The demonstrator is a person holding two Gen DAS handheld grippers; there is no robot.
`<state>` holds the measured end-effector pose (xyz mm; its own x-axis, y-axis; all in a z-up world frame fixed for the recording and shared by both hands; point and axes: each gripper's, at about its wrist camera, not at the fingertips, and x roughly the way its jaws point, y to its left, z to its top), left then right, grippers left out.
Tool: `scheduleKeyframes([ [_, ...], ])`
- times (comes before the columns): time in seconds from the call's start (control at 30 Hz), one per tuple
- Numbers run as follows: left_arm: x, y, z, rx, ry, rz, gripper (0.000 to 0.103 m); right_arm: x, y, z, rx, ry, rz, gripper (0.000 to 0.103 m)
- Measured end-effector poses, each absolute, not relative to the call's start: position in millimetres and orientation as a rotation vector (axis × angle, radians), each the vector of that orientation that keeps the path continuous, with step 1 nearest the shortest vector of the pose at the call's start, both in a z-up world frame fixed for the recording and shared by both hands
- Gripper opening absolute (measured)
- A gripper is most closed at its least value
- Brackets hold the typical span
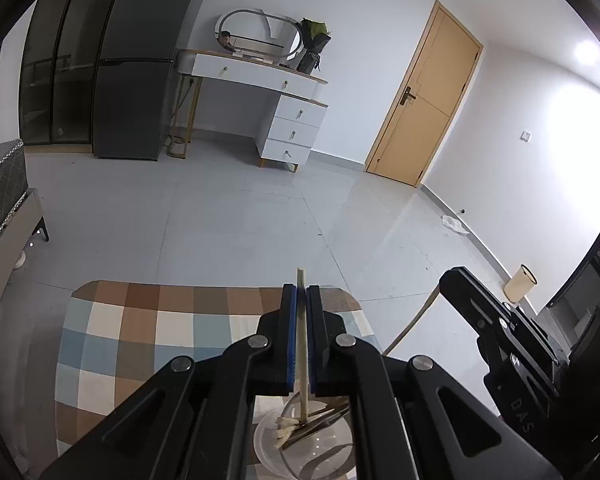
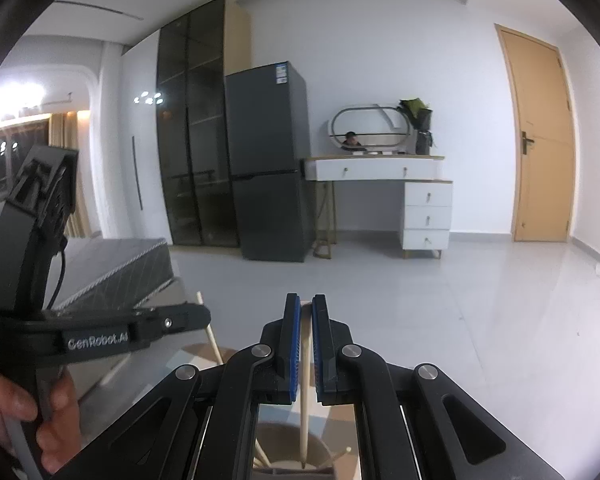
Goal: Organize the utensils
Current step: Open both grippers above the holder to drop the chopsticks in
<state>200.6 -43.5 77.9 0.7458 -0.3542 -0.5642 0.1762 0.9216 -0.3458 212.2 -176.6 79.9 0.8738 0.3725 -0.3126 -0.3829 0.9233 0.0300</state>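
My left gripper (image 1: 302, 300) is shut on a pale wooden chopstick (image 1: 301, 344) that stands upright, its lower end in a clear glass cup (image 1: 288, 452) holding several utensils. My right gripper (image 2: 306, 312) is shut on another wooden chopstick (image 2: 305, 396), its lower end in a beige round holder (image 2: 280, 444) with other sticks inside. The left gripper (image 2: 100, 332) also shows at the left of the right wrist view, with its chopstick (image 2: 212, 340) poking out. The right gripper body (image 1: 500, 328) shows at the right of the left wrist view.
A checked tablecloth (image 1: 140, 336) covers the table below. Beyond lie a grey tiled floor, a dark fridge (image 2: 268, 160), a white dressing table (image 1: 268, 88), a wooden door (image 1: 424, 96), a bed (image 2: 112, 268) and a small bin (image 1: 520, 282).
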Motion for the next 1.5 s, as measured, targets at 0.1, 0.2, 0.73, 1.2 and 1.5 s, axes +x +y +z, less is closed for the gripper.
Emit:
scheduleKeyframes([
  [0.1, 199, -44, 78, -0.275, 0.673, -0.296, 0.000, 213, -176, 74, -0.055, 0.336, 0.408, 0.005],
  [0.2, 197, -46, 79, -0.264, 0.682, -0.300, 0.000, 212, -175, 69, -0.069, 0.356, 0.419, 0.005],
  [0.73, 173, -43, 96, -0.156, 0.770, -0.204, 0.025, 185, -188, 71, -0.018, 0.421, 0.406, 0.027],
  [1.2, 90, -33, 142, -0.165, 0.689, -0.098, 0.070, 101, -192, 106, 0.038, 0.360, 0.348, 0.081],
  [1.5, 43, -19, 136, -0.241, 0.705, -0.079, 0.077, 54, -189, 104, 0.038, 0.371, 0.310, 0.083],
])
